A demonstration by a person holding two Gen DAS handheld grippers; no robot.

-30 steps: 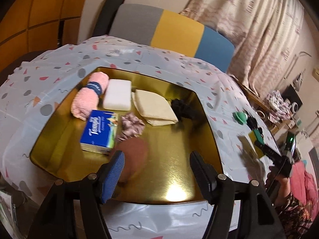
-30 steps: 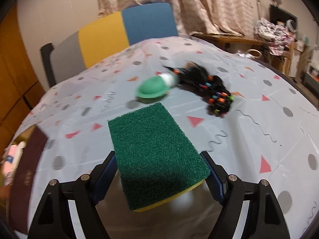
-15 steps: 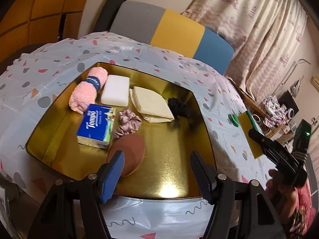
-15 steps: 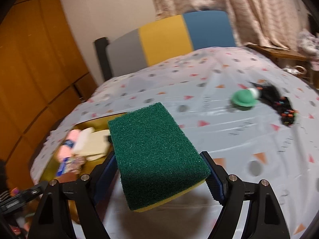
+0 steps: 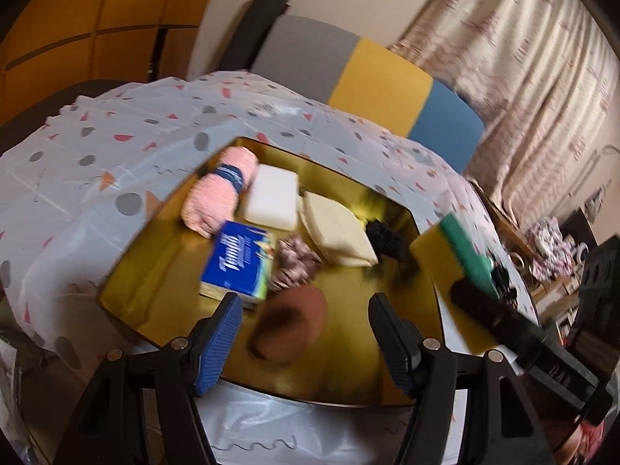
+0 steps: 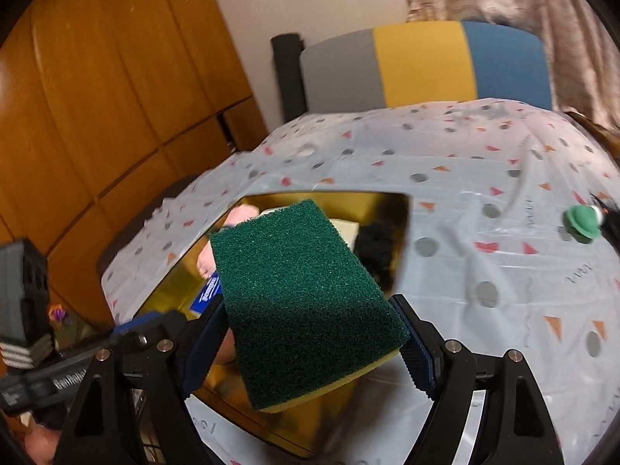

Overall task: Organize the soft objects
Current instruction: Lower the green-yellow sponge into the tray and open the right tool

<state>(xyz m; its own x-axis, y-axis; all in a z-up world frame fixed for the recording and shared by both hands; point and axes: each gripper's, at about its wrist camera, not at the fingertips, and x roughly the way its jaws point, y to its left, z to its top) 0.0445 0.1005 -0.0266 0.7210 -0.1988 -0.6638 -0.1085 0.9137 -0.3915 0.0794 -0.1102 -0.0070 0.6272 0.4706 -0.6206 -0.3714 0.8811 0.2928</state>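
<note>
right tongs (image 6: 312, 343) pinch a green-topped, yellow-backed rectangular scouring sponge (image 6: 306, 302) in the air over the near edge of the square gold tray (image 6: 368, 197) on the worktop. left tongs (image 5: 306, 335) hover spread and empty above the tray's near side.

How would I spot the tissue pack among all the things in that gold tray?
Find the shiny gold tray on the spotted tablecloth. Near its front left lies the blue rectangular tissue pack, just before the rolled pink towel and left of the patterned scrunchie. It alone is bright blue with white lettering.
</note>
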